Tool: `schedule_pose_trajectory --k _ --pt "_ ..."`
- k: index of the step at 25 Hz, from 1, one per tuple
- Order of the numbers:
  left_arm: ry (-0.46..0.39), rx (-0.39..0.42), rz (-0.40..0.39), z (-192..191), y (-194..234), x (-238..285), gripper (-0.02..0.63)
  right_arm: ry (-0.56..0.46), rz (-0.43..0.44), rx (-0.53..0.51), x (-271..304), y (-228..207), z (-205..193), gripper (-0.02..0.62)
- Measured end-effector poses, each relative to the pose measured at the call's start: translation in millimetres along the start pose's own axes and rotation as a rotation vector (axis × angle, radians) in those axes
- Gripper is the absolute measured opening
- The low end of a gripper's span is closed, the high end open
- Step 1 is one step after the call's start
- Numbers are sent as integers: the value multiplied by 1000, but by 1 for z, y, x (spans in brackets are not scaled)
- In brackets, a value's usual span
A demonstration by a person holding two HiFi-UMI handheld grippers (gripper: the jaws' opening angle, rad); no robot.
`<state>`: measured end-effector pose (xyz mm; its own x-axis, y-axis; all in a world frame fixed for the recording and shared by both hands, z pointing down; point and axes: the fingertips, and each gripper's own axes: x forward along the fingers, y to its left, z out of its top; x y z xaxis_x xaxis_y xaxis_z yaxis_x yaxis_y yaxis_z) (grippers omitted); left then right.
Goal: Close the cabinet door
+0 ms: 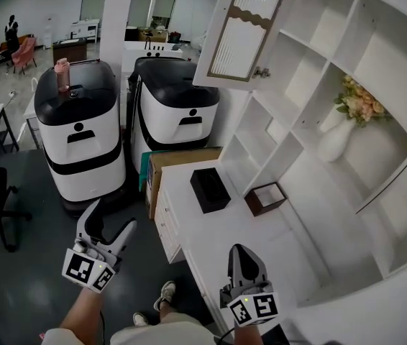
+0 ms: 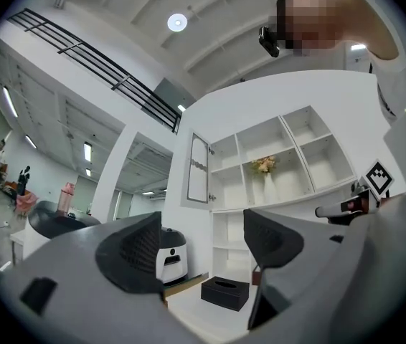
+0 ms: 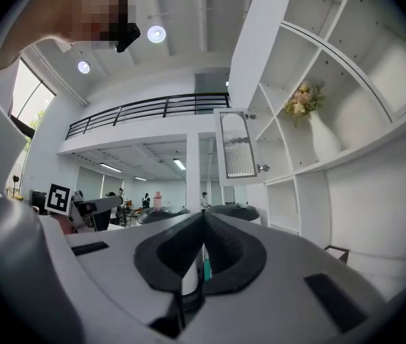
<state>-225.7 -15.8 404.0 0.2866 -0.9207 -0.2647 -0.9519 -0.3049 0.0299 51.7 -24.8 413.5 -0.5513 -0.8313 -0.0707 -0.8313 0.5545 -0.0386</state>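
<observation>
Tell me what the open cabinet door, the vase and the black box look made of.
Cabinet door: white-painted frame, probably wood, around a ribbed translucent panel, likely glass; fine vertical lines show.
Vase: smooth matte white, probably ceramic.
Black box: matte black, leather-like or plastic; cannot tell which.

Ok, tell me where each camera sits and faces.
Head view: on the person's head, looking steeply down at the white counter and shelves; left gripper, right gripper and shoes show.
Left gripper view: on the left gripper, tilted up at the shelves; its parted jaws and the right gripper show.
Right gripper view: on the right gripper, tilted up toward the hall; its closed jaws and the left gripper show.
Shared: all three show the open cabinet door and flower vase.
</observation>
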Motion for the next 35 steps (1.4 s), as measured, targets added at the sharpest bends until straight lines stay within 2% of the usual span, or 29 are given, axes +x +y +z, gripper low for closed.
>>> schedule_pose_trajectory --k 8,13,17,22,28,32,35 --pt "8 39 -60 -15 40 138 339 -83 0 13 111 -56 6 0" --pt "-8 89 -84 -18 57 236 339 -104 34 14 170 -91 10 -2" --pt "-17 90 -129 -24 63 301 339 -104 14 -1 201 -115 12 -2" --pt "-69 60 -207 -20 70 370 339 -107 -59 -27 217 -132 20 0" --pt "-81 45 -299 -10 82 440 339 -95 -164 -35 216 -138 25 -2" --pt "-93 65 -313 2 94 482 339 -75 -216 -28 212 -137 19 0" --pt "-102 46 -311 10 107 510 339 -53 -249 -21 208 -136 12 0"
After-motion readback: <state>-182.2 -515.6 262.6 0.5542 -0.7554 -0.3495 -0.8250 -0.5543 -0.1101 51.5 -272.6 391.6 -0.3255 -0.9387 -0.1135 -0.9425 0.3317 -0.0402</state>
